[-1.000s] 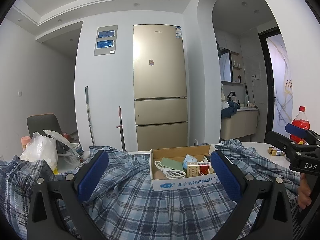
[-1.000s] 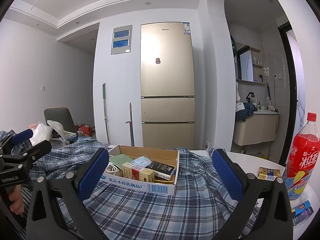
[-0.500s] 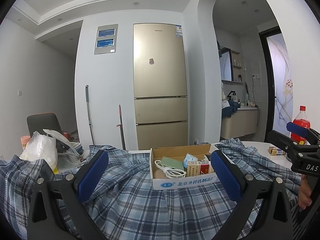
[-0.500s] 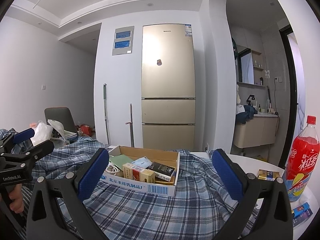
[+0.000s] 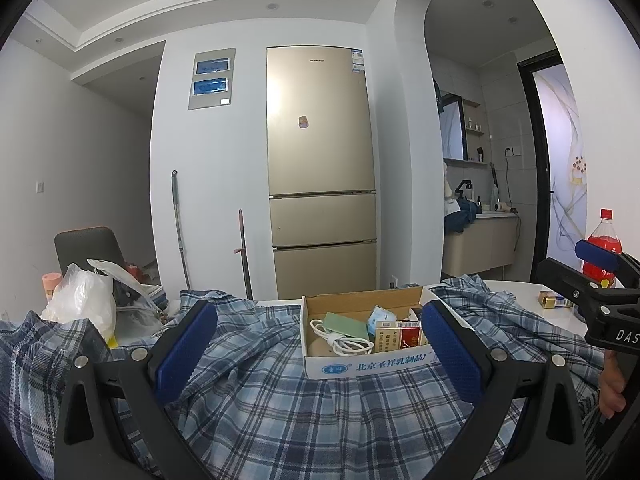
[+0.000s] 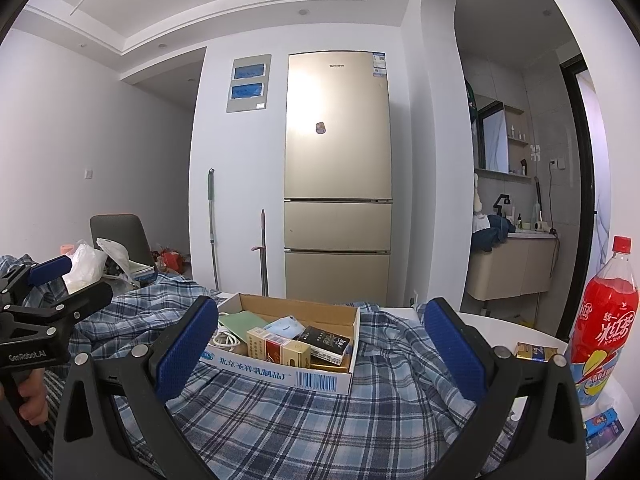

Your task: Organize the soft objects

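Both released: left claw (image 5: 320, 344) and right claw (image 6: 322, 344) above rumpled plaid shirt (image 5: 304, 420), unfolded, spread under cardboard box (image 6: 288, 372) ahead; folding apparently outstanding.

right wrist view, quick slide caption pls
Open right gripper hovers over a blue plaid shirt spread under a cardboard box, red drink bottle at right.

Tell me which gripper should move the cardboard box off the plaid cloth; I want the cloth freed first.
Probably the right gripper: the cardboard box lies nearer its open fingers. In the left gripper view, it sits further ahead on the plaid cloth.
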Motion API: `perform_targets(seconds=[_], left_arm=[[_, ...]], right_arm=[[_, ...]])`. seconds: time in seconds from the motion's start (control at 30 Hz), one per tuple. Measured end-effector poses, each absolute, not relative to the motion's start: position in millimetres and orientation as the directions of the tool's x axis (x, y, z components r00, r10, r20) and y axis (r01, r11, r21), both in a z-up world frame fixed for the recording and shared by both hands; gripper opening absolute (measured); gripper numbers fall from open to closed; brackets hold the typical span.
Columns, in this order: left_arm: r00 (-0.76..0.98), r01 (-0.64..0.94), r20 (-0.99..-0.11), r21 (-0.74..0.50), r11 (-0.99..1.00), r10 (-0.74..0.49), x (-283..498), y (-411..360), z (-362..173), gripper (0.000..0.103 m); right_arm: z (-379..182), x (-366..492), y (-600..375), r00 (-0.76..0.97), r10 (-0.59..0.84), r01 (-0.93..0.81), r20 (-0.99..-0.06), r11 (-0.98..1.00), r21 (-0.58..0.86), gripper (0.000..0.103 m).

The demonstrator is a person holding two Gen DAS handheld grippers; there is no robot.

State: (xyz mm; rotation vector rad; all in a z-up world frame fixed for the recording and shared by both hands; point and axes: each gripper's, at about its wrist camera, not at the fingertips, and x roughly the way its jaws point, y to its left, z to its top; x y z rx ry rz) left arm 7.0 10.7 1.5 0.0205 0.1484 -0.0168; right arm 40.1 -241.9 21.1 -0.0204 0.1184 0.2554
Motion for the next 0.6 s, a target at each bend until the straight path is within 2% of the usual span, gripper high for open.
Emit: perform_targets(seconds=[0.6], left_arm=[[0.989, 0.019, -0.149, 0.019, 1.0, -0.015, 7.1, 10.6, 1.4, 0.103]], right_arm=[[20.9, 39.9, -241.8, 0.961, 0.252, -0.255, -0.117, 0.967, -0.01, 0.103]])
